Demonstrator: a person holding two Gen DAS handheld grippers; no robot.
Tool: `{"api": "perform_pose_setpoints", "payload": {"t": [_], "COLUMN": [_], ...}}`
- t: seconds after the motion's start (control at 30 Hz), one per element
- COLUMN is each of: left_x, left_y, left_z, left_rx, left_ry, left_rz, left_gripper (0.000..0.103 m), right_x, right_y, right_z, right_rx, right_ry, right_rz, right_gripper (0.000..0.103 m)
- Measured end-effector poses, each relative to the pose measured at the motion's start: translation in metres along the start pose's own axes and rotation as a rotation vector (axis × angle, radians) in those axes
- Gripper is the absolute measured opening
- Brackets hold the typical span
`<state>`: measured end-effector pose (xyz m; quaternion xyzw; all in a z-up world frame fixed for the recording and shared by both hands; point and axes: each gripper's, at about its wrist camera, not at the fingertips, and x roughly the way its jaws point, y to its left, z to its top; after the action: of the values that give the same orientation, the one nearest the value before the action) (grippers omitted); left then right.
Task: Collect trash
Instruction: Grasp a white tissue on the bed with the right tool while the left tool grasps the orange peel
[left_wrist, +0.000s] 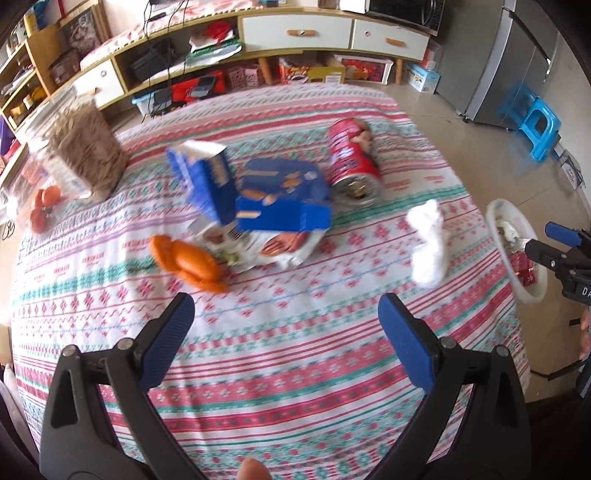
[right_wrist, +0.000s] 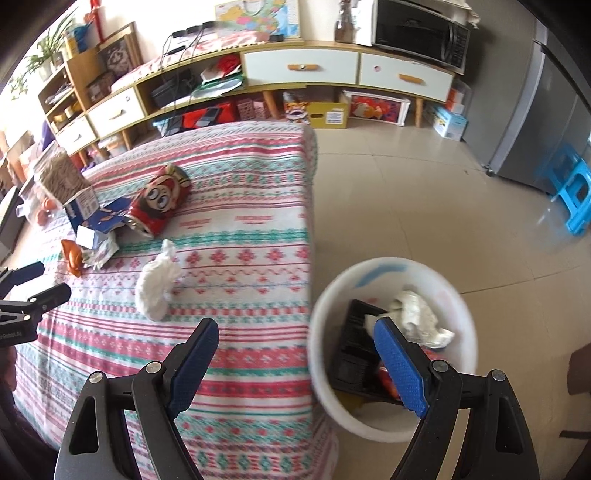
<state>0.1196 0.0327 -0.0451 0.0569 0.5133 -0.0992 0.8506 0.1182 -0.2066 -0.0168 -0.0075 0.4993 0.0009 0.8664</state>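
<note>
Both the left gripper (left_wrist: 286, 325) and right gripper (right_wrist: 295, 354) gape empty. A white tissue (right_wrist: 157, 288) lies on the worktop (right_wrist: 240, 229), left of the bin (right_wrist: 325, 332).

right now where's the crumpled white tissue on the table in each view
Left wrist view: the crumpled white tissue lies right of centre on the striped tablecloth, near the table's right edge.
Right wrist view: the tissue lies left of centre, ahead of the left finger.
Shared landmark: the red can lying on its side, beyond the tissue in both views.
</note>
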Motion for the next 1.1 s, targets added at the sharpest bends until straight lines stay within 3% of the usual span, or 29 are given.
{"api": "perform_pose_setpoints", "payload": {"t": [0.47,0.93,1.0,1.07,1.1], "left_x": [0.017,0.041,0.043,0.045,0.047], "left_y": [0.070,0.107,0.107,0.110,0.109], "left_z": [-0.010,0.000,0.001,0.002,0.004], "left_rx": [-0.164,-0.336,-0.369,-0.398,-0.407], "left_ry": [0.074,0.125,0.123,0.117,0.116], "left_rz": [0.060,0.011,0.002,0.004,0.005], "left_gripper": [0.099,0.099,0.099,0.099,0.099], "right_x": [0.038,0.077,0.081,0.085,0.088], "right_y": [0.082,0.117,0.115,0.116,0.115], "right_z": [0.017,0.032,0.032,0.033,0.034], "right_rx": [-0.120,-0.123,-0.117,-0.120,-0.123], "right_ry": [0.048,0.088,0.096,0.110,0.118], "right_rz": [0.079,0.115,0.120,0.123,0.126], "right_gripper": [0.087,0.087,0.082,0.067,0.065]}}
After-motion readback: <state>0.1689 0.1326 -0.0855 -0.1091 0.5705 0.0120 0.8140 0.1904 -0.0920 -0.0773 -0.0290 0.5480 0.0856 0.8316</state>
